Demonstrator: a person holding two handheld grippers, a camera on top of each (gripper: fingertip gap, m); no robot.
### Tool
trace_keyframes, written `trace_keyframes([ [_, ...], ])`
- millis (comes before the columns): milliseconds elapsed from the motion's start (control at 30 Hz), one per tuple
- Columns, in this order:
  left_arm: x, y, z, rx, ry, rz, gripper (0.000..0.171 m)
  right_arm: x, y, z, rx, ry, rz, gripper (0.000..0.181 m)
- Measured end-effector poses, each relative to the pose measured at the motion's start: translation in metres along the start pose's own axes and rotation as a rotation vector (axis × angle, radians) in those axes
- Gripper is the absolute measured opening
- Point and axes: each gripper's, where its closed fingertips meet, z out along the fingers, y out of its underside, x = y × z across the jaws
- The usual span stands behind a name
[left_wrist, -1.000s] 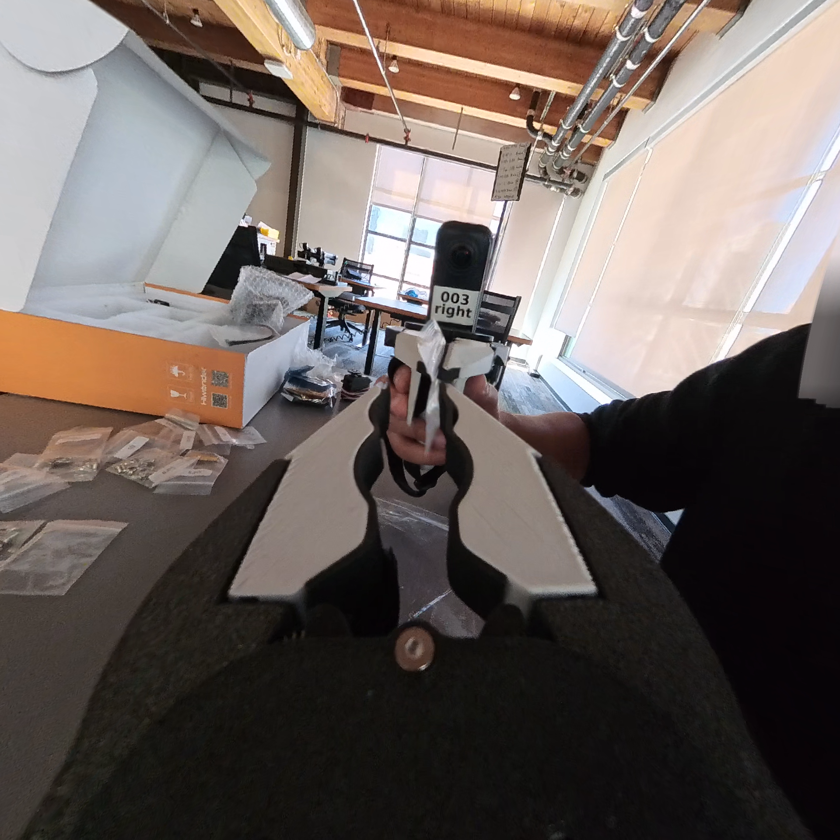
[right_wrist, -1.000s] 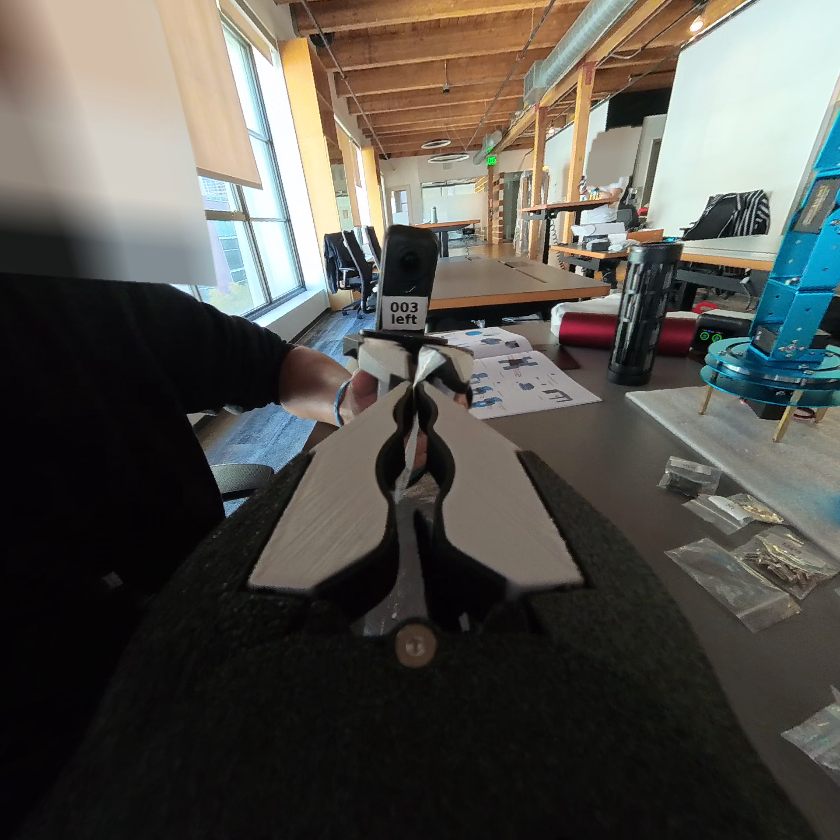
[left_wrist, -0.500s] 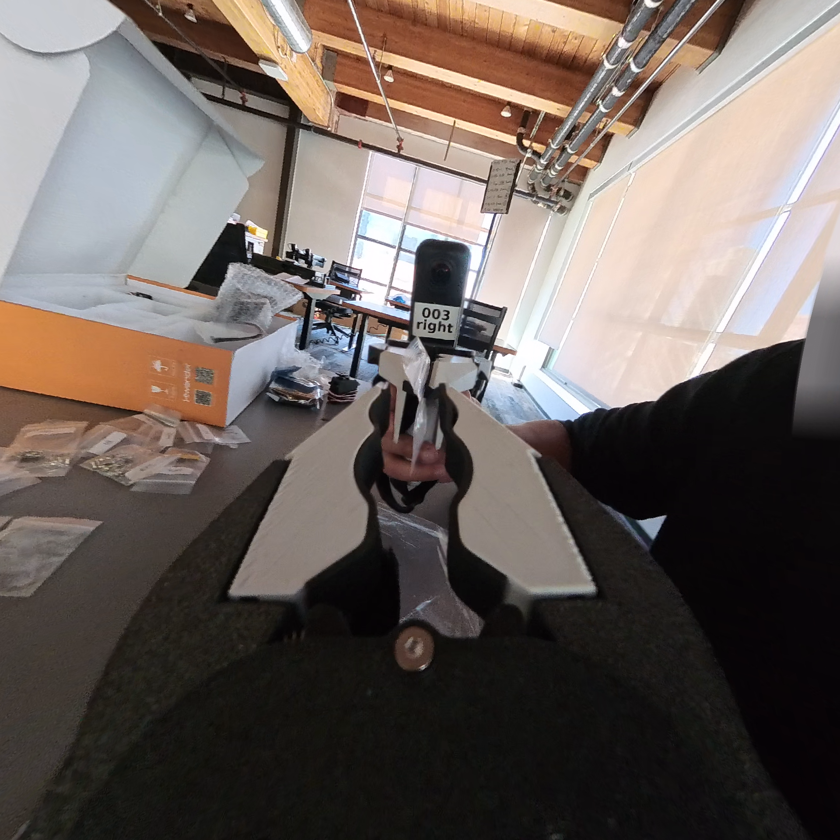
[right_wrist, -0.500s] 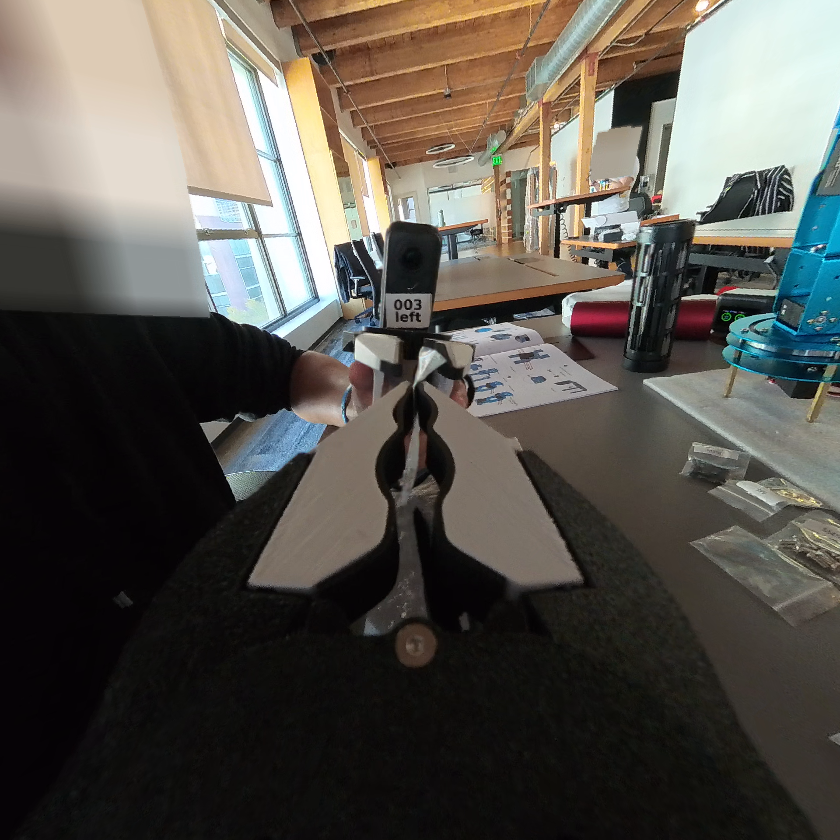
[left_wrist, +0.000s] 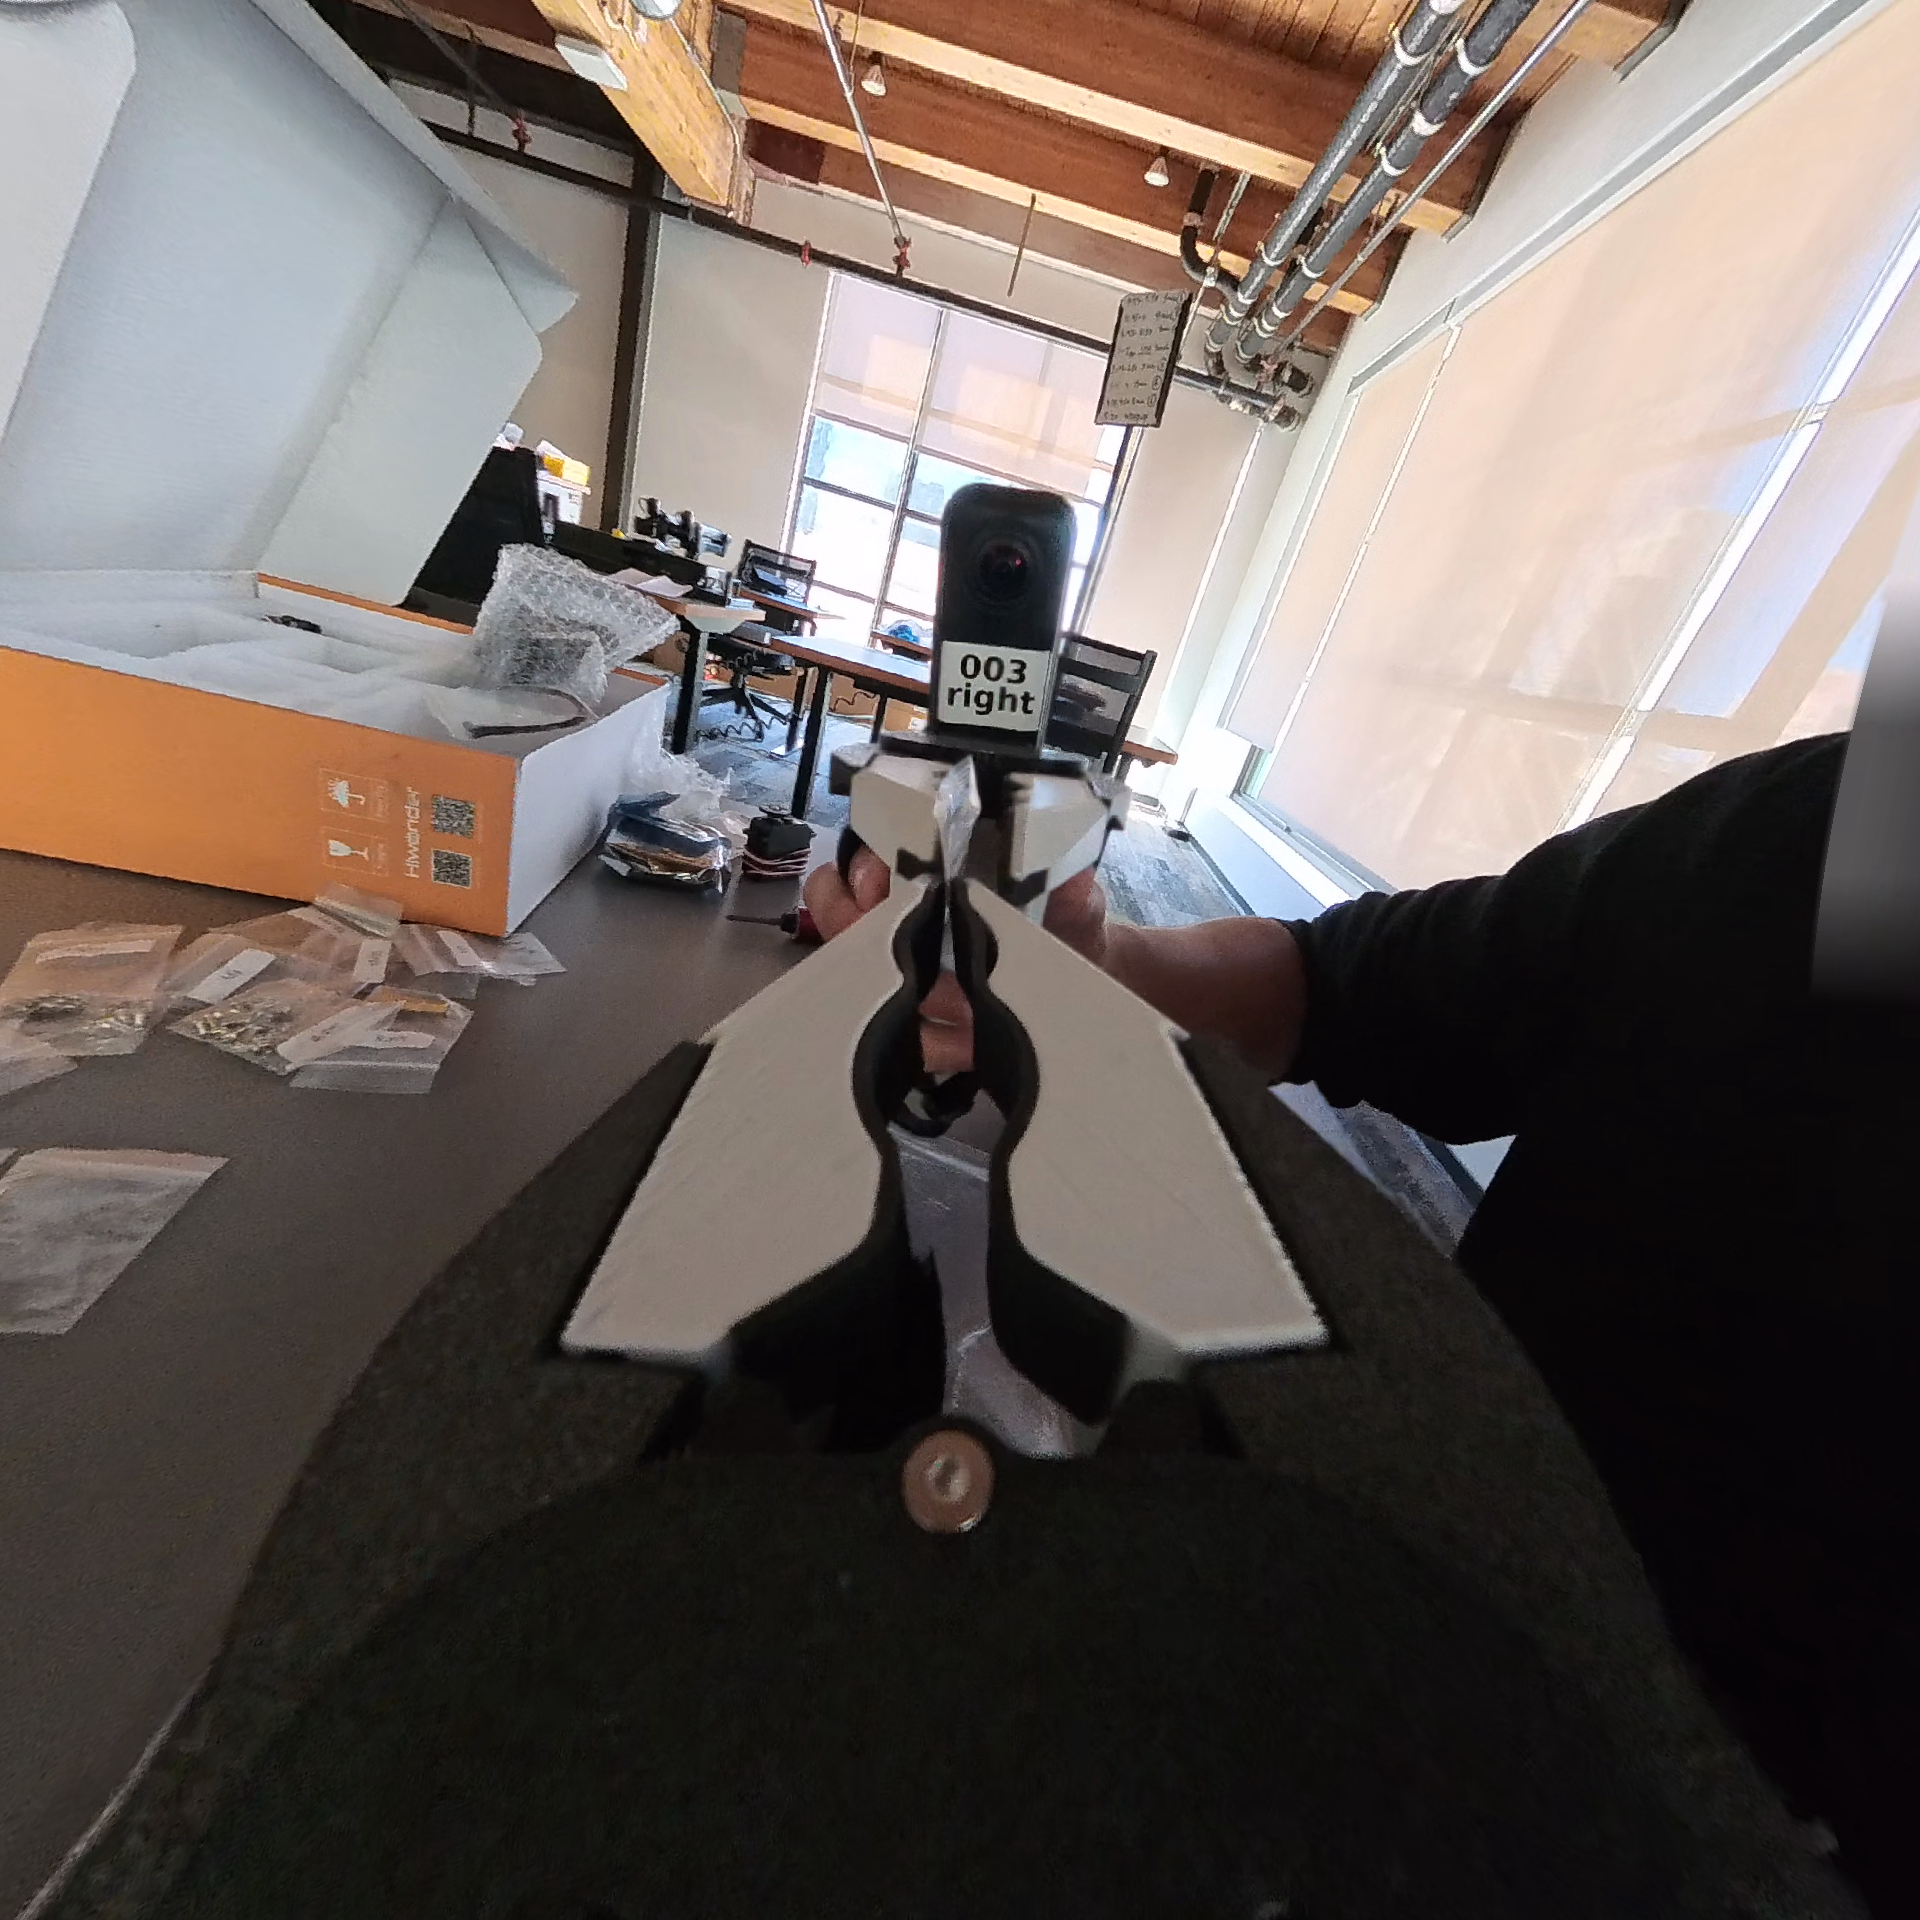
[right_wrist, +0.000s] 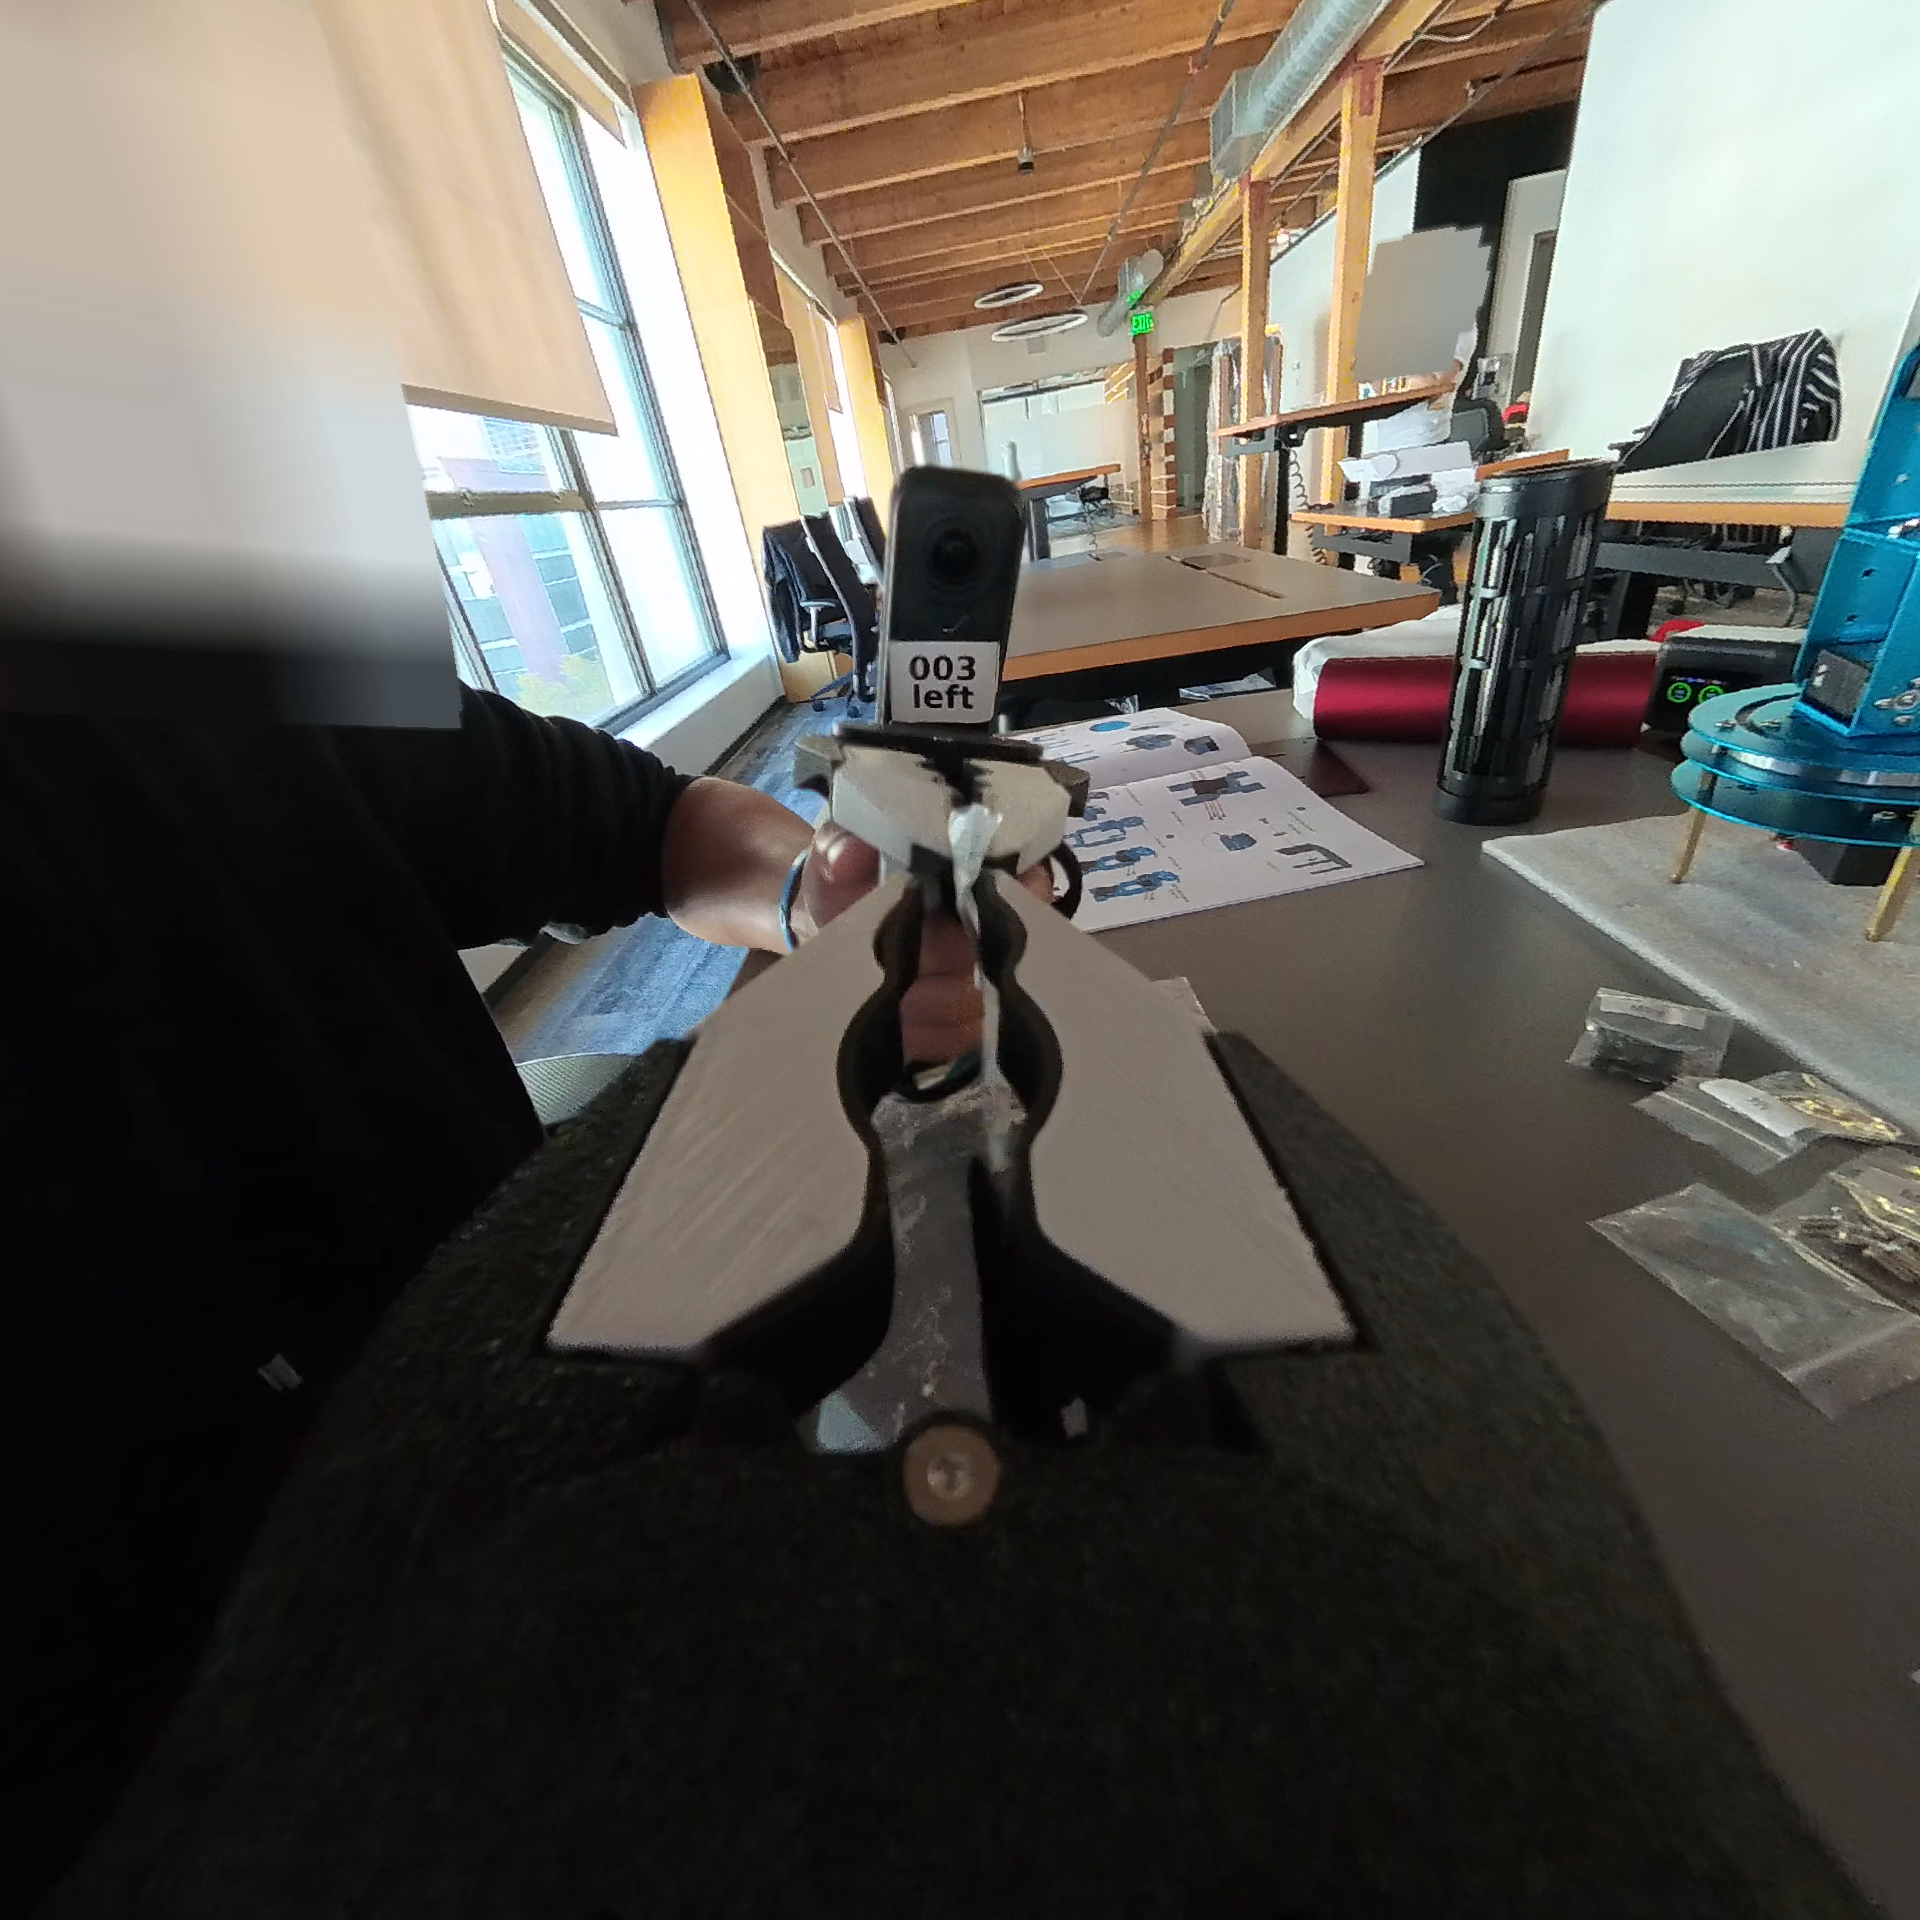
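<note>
The two hand-held grippers point at each other above a dark table (left_wrist: 312, 1195), with a small clear plastic bag (left_wrist: 954, 831) stretched between them. My left gripper (left_wrist: 951, 906) is shut on one end of the bag. My right gripper (right_wrist: 958, 896) is shut on the other end, and the bag's crumpled film (right_wrist: 930, 1226) runs back between its fingers. Each view shows the other gripper head-on with its black camera on top: the right one (left_wrist: 982, 821) and the left one (right_wrist: 951, 821), each held by a hand. A black sleeve fills one side of each view.
An open orange and white box (left_wrist: 260, 790) with bubble wrap (left_wrist: 561, 623) stands on the left. Several small hardware bags (left_wrist: 260, 1008) lie in front of it. An open booklet (right_wrist: 1226, 831), a black cylinder (right_wrist: 1517, 644), a blue robot base (right_wrist: 1829, 727) and more bags (right_wrist: 1766, 1247) are on the right. Less than 4 cm separates the two grippers' tips. Left tips and right tips are each some 40 cm from the blue robot base (right_wrist: 1829, 727).
My left gripper's fingers have closed from a wide gap onto the bag. Both grippers have tilted slightly and the bag is pulled into a thinner strip between them.
</note>
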Motion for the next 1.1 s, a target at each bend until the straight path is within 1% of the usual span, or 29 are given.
trace_keyframes([
  [100, 0.0023, 0.0023, 0.0011, -0.01, 0.0, 0.024, 0.0, -0.0014, -0.0028, -0.0004, 0.02, -0.015, 0.026, 0.01],
  [167, 0.0031, 0.0022, 0.0013, -0.011, -0.003, 0.032, 0.0, -0.0008, 0.0007, 0.0, -0.004, -0.013, 0.02, 0.003],
  [267, 0.0041, 0.0024, 0.0017, -0.015, -0.005, 0.046, 0.0, 0.0001, 0.0015, -0.0006, -0.018, 0.0, -0.006, 0.0],
  [467, 0.0037, 0.0061, 0.0026, -0.039, -0.017, 0.081, 0.0, -0.0009, -0.0003, -0.0011, -0.003, -0.009, 0.003, 0.003],
  [600, 0.0048, 0.0075, 0.0034, -0.043, -0.022, 0.101, 0.0, -0.0013, 0.0007, -0.0017, -0.019, -0.016, 0.011, 0.001],
  [800, 0.0063, 0.0069, 0.0031, -0.048, -0.052, 0.171, 0.0, -0.0033, -0.0001, -0.0013, -0.019, -0.002, -0.073, 0.0],
  [867, 0.0058, 0.008, 0.0028, -0.06, -0.063, 0.197, 0.0, -0.0032, 0.0009, -0.0012, -0.039, -0.004, -0.059, 0.0],
  [900, 0.006, 0.0082, 0.0031, -0.064, -0.06, 0.198, 0.0, -0.0029, 0.0012, -0.0014, -0.054, -0.008, -0.032, 0.0],
  [1000, 0.0073, 0.0056, 0.0027, -0.054, -0.054, 0.181, 0.0, -0.0034, -0.0024, -0.0028, -0.041, 0.009, -0.063, 0.0],
  [1100, 0.006, 0.0025, 0.0008, -0.046, -0.058, 0.182, 0.0, -0.0015, -0.0053, -0.0046, -0.039, 0.017, -0.054, 0.0],
])
